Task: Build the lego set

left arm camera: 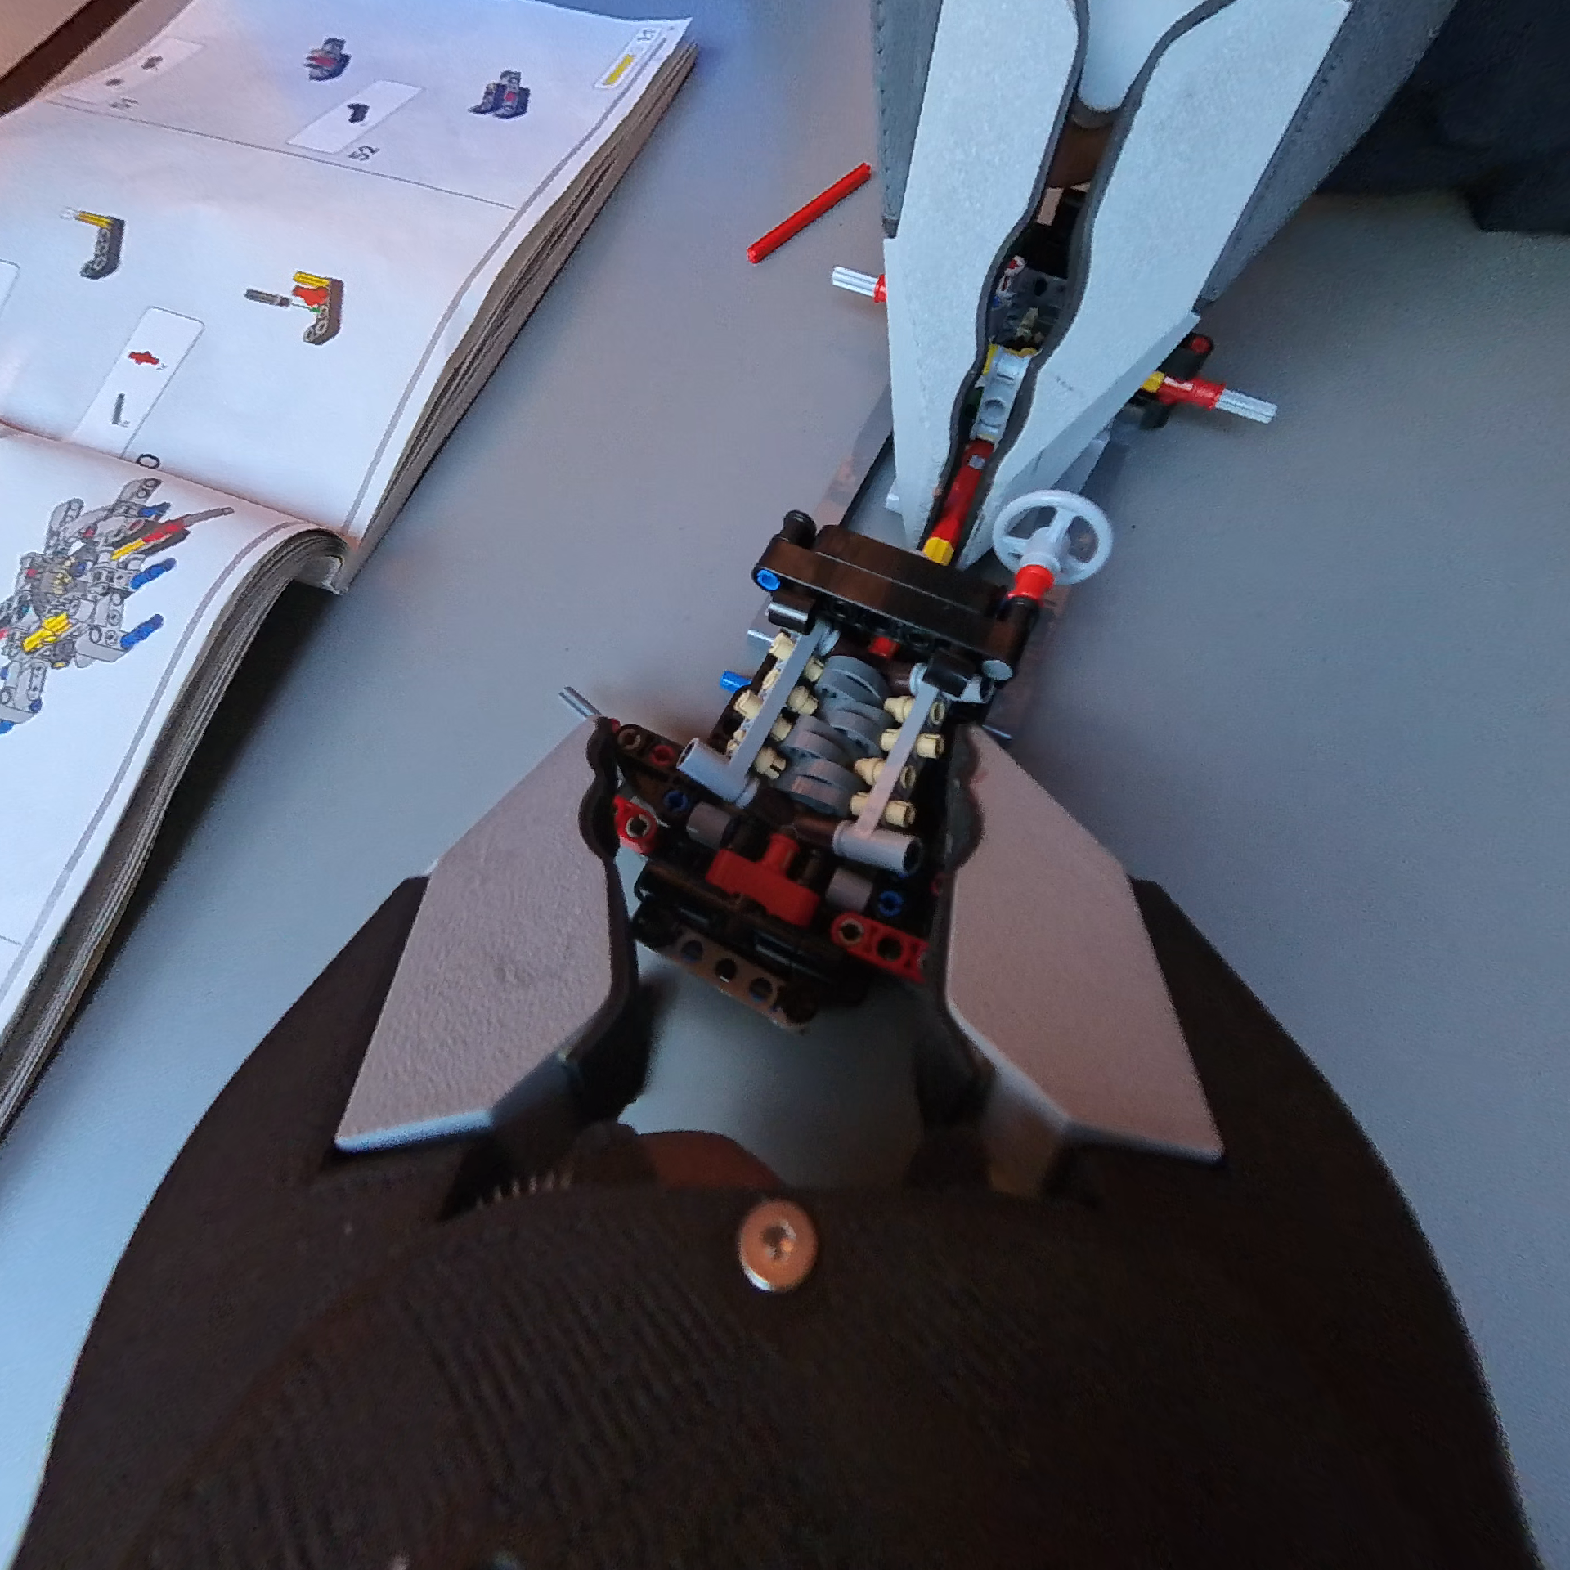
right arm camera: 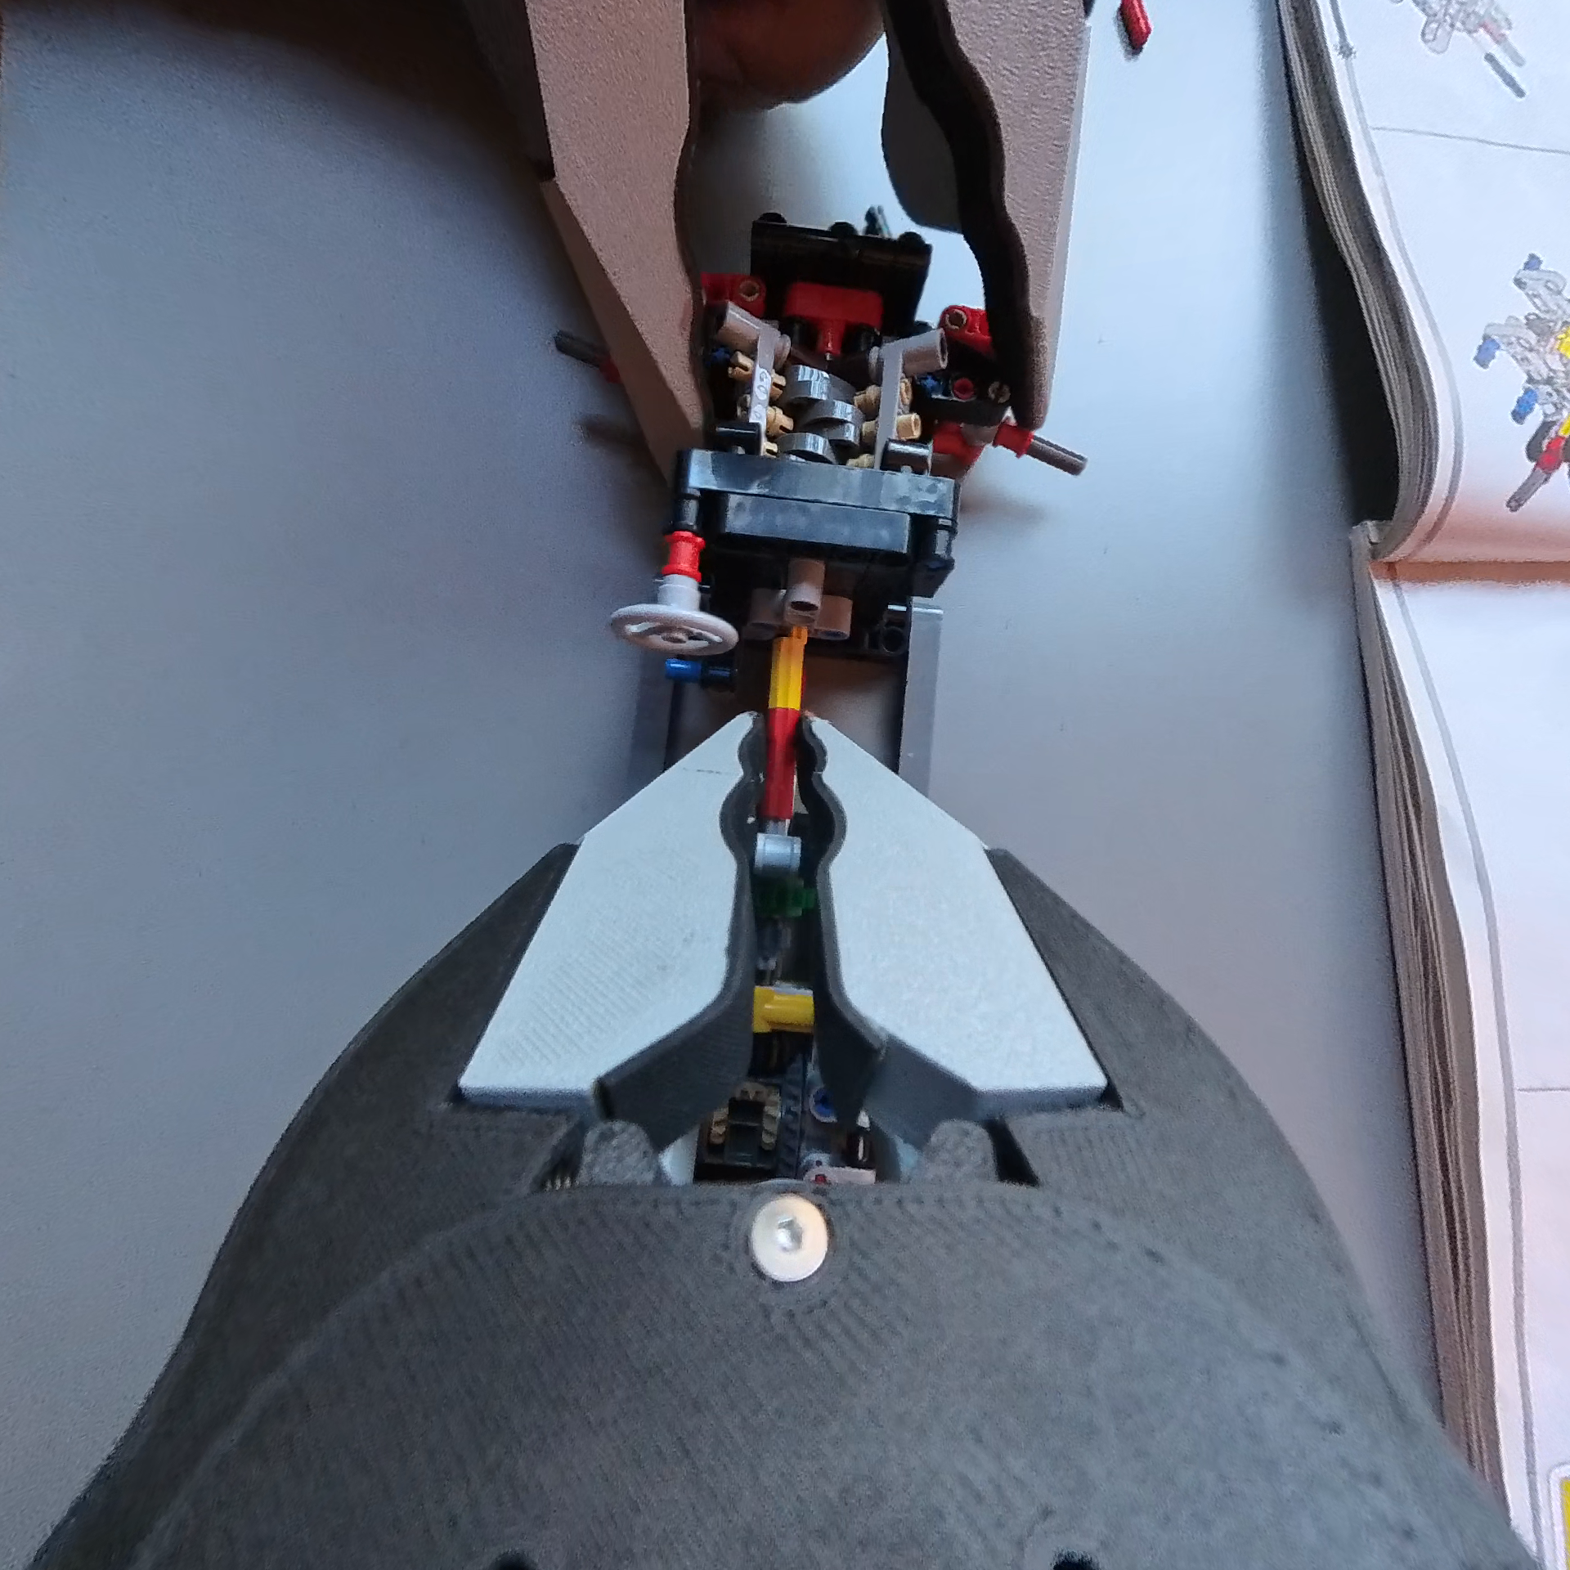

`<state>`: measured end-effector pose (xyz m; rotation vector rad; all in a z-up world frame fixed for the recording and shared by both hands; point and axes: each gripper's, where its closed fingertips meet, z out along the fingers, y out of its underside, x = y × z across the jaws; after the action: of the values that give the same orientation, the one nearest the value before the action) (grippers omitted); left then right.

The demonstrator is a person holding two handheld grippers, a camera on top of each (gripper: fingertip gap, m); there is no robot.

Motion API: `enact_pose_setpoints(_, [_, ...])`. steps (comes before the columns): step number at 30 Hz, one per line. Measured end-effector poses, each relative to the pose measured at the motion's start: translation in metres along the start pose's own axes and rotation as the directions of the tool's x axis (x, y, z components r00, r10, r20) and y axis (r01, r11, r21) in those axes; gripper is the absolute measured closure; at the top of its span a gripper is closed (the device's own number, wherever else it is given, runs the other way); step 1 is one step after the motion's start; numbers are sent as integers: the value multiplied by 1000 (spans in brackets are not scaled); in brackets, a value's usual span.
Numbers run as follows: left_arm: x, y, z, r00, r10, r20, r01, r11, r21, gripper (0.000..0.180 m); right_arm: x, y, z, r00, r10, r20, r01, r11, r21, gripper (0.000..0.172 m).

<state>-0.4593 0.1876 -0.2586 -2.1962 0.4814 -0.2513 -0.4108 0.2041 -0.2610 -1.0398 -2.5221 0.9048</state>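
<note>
Red axle (right arm camera: 777,769) in right tool (right arm camera: 779,722)

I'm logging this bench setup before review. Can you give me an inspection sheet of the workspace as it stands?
Surface: plain grey table.
Job's things: brick-built model, black frame, grey engine section, pale steering wheel; red-and-yellow axle runs along its middle.
Clutter: loose red rod beside the open instruction booklet.
Grippers: left hand-held gripper clamps the model's engine end, fingers against both sides; right hand-held gripper pinches the axle's red part.
Cables: nothing seen.
Surroundings: dark shape at the table's far corner, unclear.
</note>
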Motion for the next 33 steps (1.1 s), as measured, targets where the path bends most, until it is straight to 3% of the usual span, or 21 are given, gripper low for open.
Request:
enact_pose_setpoints(3, [3,1,-4,1000,17,-19,-17,1000,-2,98,0,-1,0,1000,-11,-11,11,1000,4,168])
enact_pose_setpoints(7, [-9,3,-30,999,27,-24,-26,1000,10,109,3,0,-1,1000,0,-23,0,1000,8,168])
enact_pose_setpoints(11, [-24,23,-48,998,-38,-47,36,999,-36,124,4,0,-1,1000,-2,-25,3,1000,12,168])
enact_pose_setpoints(15, [-10,36,-37,993,-16,-119,4,995,-104,137,4,0,-1,1000,0,-28,1,1000,12,168])
enact_pose_setpoints(17, [-10,42,-32,996,37,-87,-49,988,-143,136,5,0,-1,999,3,-32,-3,1000,10,168])
enact_pose_setpoints(33, [-12,40,-29,998,33,-62,-40,992,-121,140,9,2,-2,999,12,-41,-12,1000,11,168])
